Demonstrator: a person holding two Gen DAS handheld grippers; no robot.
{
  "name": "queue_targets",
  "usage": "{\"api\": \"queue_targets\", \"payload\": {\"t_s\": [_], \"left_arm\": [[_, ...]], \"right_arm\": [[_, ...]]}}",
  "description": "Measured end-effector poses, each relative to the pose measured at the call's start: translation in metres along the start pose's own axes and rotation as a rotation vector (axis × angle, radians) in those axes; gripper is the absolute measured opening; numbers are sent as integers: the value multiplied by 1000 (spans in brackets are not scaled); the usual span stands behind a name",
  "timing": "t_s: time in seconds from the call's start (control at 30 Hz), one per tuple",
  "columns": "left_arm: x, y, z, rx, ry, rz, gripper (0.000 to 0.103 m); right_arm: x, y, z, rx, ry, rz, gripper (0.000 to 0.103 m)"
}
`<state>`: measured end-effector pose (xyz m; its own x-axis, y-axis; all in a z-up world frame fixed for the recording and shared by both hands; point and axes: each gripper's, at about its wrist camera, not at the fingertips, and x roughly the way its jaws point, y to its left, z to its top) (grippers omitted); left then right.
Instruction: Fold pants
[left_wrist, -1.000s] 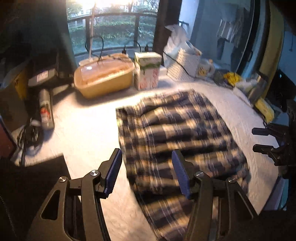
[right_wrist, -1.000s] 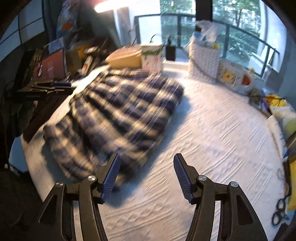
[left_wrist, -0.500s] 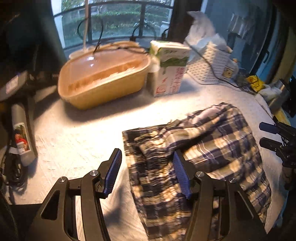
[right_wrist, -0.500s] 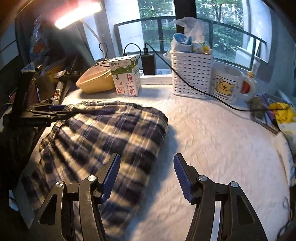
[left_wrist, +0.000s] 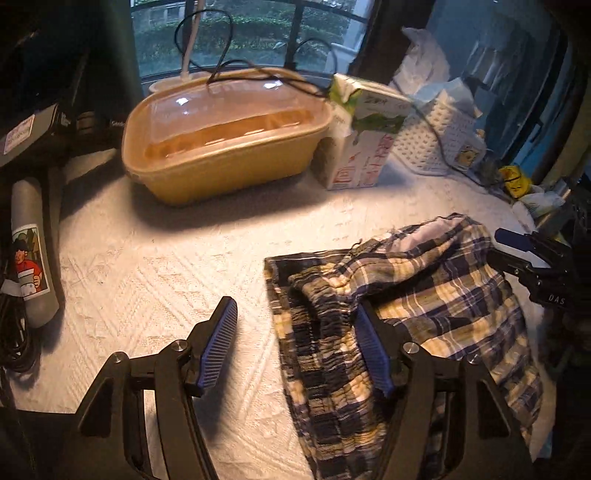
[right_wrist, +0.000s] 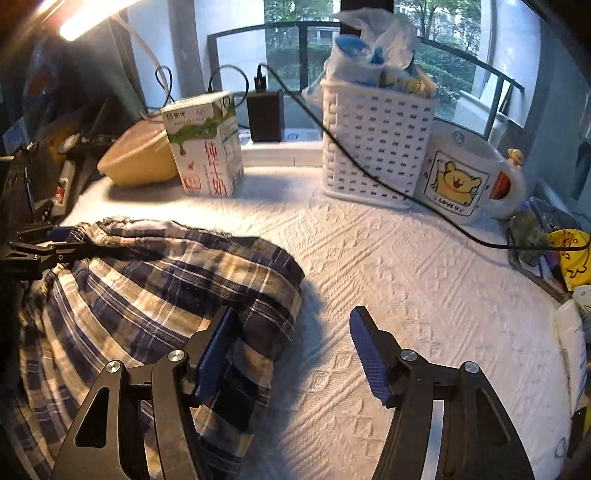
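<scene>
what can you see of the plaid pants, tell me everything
The pants are soft woven fabric in navy, cream and tan plaid, with a gathered elastic waistband and a pale inside showing at one frayed opening. They lie crumpled and partly doubled over on the white textured cloth, near the table's front edge. The left gripper and right gripper both have open jaws, one finger of each against the fabric.

- Pants (left_wrist: 424, 295) are showing navy, cream and tan plaid.
- Left tongs (left_wrist: 297, 350) are wearing blue ribbed pads on black arms.
- Surface (right_wrist: 424, 280) is showing white embossed weave.
- Container (left_wrist: 225, 147) is glowing yellow.
</scene>
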<state>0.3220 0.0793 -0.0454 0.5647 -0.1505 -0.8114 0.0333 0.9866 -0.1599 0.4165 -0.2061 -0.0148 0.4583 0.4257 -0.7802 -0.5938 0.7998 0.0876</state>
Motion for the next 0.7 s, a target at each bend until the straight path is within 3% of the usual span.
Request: {"api": "queue_targets", "payload": {"t_s": [0.17,0.27,0.43,0.57,0.63,0.7], "left_arm": [[5,3,-4,-5,15,-43,67],[10,8,-5,-2,-45,-93,77],[15,-5,1,43,-18,-52,76],[11,-7,1,38,-5,-115,43],[10,-10,0,46,-11,-112,37],[9,-11,-1,19,-18,-124,29]], "right_arm": [[-14,-14,-6,64,-24,64,67],[-14,-19,-9,84,-19,70,67],[1,-22,-12,115,-12,118,67],[15,-17,-10,98,4,131,67],[20,-16,-7,91,2,153,69],[27,-17,-2,98,2,187,78]]}}
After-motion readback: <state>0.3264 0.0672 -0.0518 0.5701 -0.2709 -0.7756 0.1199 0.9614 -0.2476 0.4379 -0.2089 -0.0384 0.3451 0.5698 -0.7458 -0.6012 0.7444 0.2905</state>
